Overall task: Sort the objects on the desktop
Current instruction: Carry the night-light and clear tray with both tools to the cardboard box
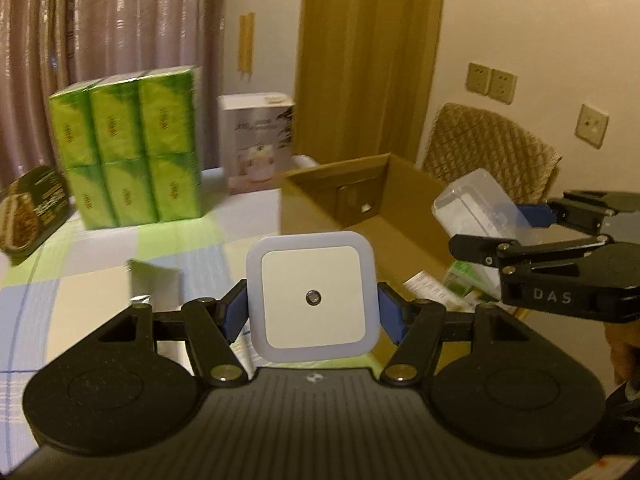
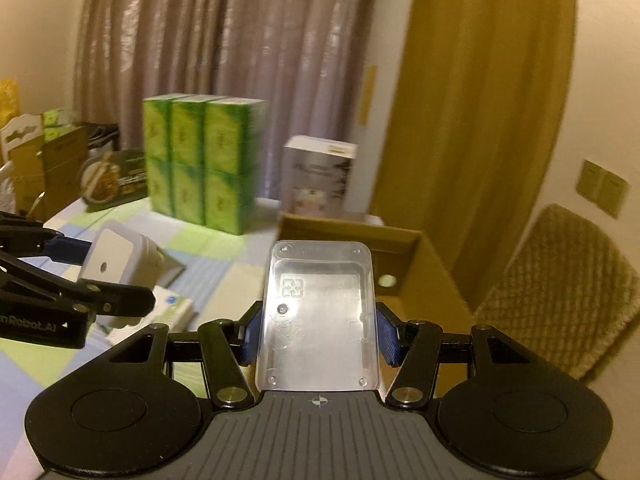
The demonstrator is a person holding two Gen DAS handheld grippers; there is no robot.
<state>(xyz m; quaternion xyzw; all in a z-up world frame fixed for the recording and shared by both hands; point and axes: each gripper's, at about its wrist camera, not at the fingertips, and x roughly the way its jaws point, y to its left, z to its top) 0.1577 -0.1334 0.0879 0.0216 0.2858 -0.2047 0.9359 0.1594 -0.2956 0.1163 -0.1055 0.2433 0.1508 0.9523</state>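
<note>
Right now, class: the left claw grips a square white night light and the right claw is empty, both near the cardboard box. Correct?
Not quite. The right claw is shut on a clear plastic case, as the right wrist view shows. The left claw does grip the night light, near the cardboard box.

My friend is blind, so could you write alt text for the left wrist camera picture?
The left gripper holds a white square night light above a checked tablecloth. Beyond it stands an open cardboard box; the right gripper holds a clear plastic case over it.
</note>
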